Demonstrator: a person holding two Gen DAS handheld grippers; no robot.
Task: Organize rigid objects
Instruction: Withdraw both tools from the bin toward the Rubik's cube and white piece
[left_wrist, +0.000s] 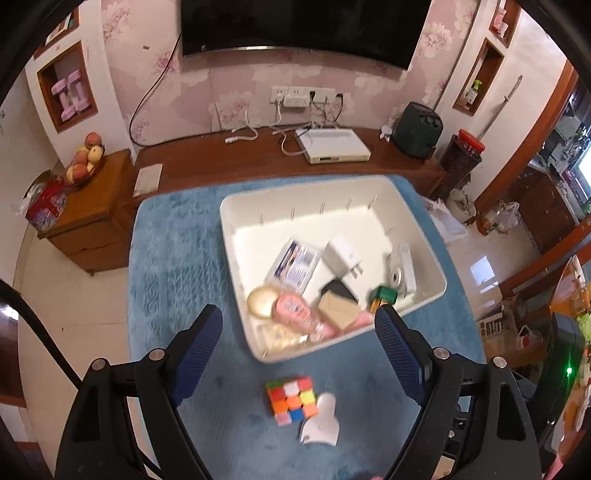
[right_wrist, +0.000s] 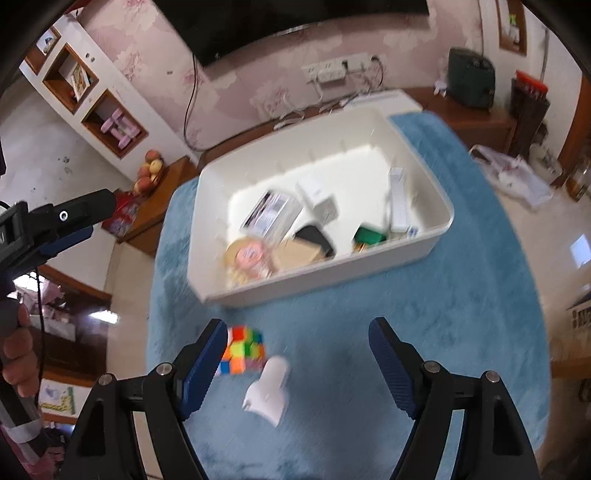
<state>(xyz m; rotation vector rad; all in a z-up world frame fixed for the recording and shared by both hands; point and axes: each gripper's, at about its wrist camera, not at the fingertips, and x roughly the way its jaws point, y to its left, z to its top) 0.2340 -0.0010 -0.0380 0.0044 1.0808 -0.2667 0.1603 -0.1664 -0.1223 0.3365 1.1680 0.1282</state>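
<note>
A white bin (left_wrist: 236, 236) (right_wrist: 207, 266) sits on the blue fluffy cloth and holds several items: a clear box, a white charger, a pink jar, a tan box, a black item, a green item. A colourful puzzle cube (left_wrist: 292, 401) (right_wrist: 243, 350) and a white plastic piece (left_wrist: 320, 421) (right_wrist: 267, 389) lie on the cloth in front of the bin. My left gripper (left_wrist: 299, 343) is open and empty above the cube. My right gripper (right_wrist: 297, 350) is open and empty above the white piece. The left gripper also shows at the left edge of the right wrist view (right_wrist: 70, 218).
The blue cloth (left_wrist: 177, 258) (right_wrist: 461, 295) covers a table. Behind it stands a wooden console (left_wrist: 229, 158) with a white device, cables and a dark green appliance (left_wrist: 417, 131). A side cabinet with a fruit bowl (left_wrist: 83, 162) stands left. Tiled floor lies on both sides.
</note>
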